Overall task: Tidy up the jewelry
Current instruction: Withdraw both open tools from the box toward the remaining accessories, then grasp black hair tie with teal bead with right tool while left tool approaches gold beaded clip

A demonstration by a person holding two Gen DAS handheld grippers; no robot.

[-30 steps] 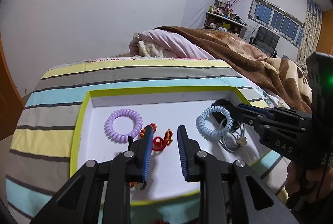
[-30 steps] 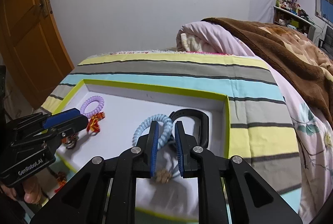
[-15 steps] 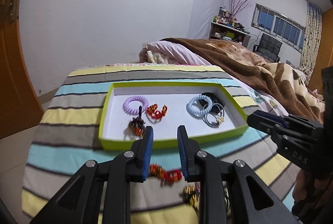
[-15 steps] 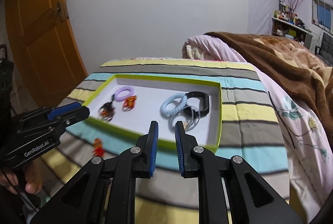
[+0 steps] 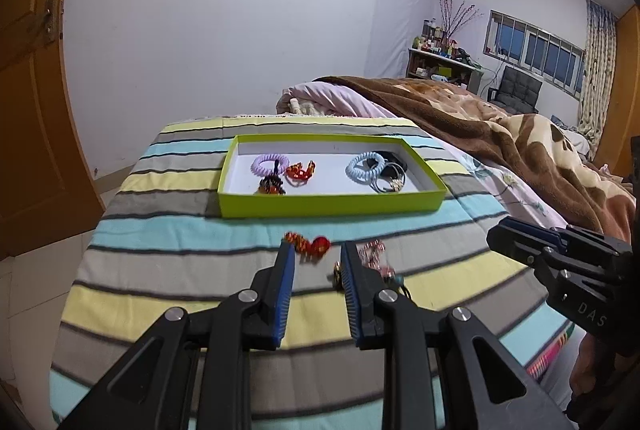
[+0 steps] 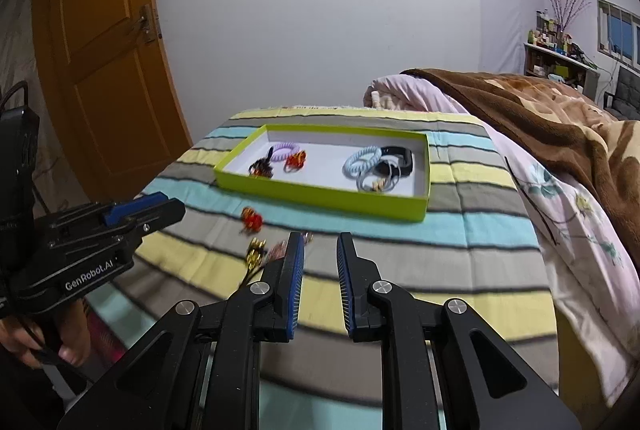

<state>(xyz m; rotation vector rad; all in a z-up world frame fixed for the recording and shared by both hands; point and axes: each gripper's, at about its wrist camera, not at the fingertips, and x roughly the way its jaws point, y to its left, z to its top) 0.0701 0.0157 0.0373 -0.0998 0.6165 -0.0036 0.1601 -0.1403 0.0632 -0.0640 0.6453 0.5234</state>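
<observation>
A lime-green tray [image 5: 332,204] [image 6: 320,196] sits on the striped bedspread, well ahead of both grippers. Inside lie a purple coil tie [image 5: 270,164], a red trinket [image 5: 300,171], a dark orange-black piece [image 5: 272,186], a blue coil tie [image 5: 362,166] [image 6: 362,160], a black band [image 6: 400,156] and grey ties [image 6: 376,184]. Loose on the spread are a red trinket [image 5: 308,244] [image 6: 251,219], a gold piece [image 6: 256,254] and a pinkish piece [image 5: 372,254]. My left gripper [image 5: 317,250] hovers open just short of these. My right gripper [image 6: 320,242] is open with nothing between its fingers.
A brown patterned blanket [image 5: 500,134] and pink bedding [image 6: 560,198] fill the right side of the bed. An orange door [image 6: 108,70] stands to the left, with floor below the bed's left edge. A hand [image 6: 60,342] holds the left gripper's grip.
Both grippers have pulled back from over the tray toward the near end of the bed. The tray now looks small and far, and loose pieces on the spread have come into view.
</observation>
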